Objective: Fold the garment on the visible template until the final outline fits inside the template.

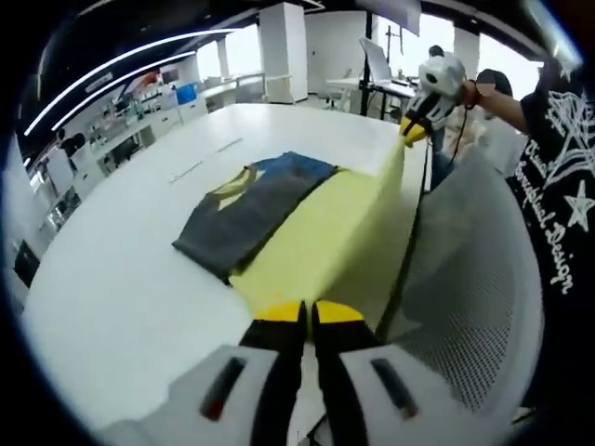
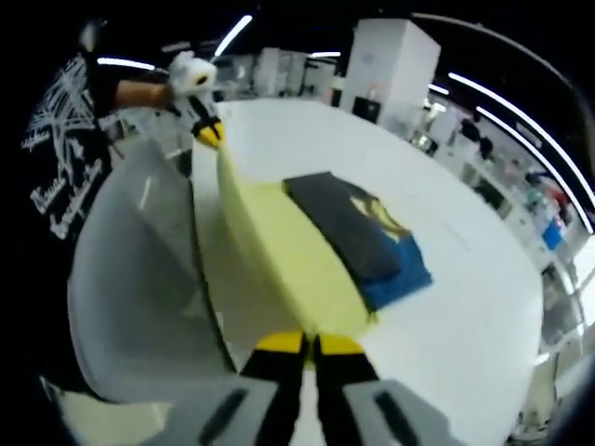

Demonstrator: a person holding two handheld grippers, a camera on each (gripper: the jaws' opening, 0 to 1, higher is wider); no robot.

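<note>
A yellow garment (image 1: 321,232) with a dark grey panel (image 1: 246,218) and a blue patch (image 1: 296,167) lies on the white table (image 1: 112,279). Its near yellow edge is lifted and stretched taut between both grippers. My left gripper (image 1: 307,314) is shut on one corner of that edge. My right gripper (image 1: 416,132) pinches the other corner, up at the right. In the right gripper view, the right gripper (image 2: 310,344) is shut on the yellow cloth (image 2: 288,251), and the left gripper (image 2: 210,133) holds the far corner. Faint line marks (image 1: 200,165) show on the table beyond the garment.
A grey mesh chair back (image 1: 469,279) stands close against the table's near edge, right beside the lifted cloth; it is also in the right gripper view (image 2: 139,269). A person in a black printed shirt (image 1: 562,186) stands behind it. Desks and shelves line the room's far side.
</note>
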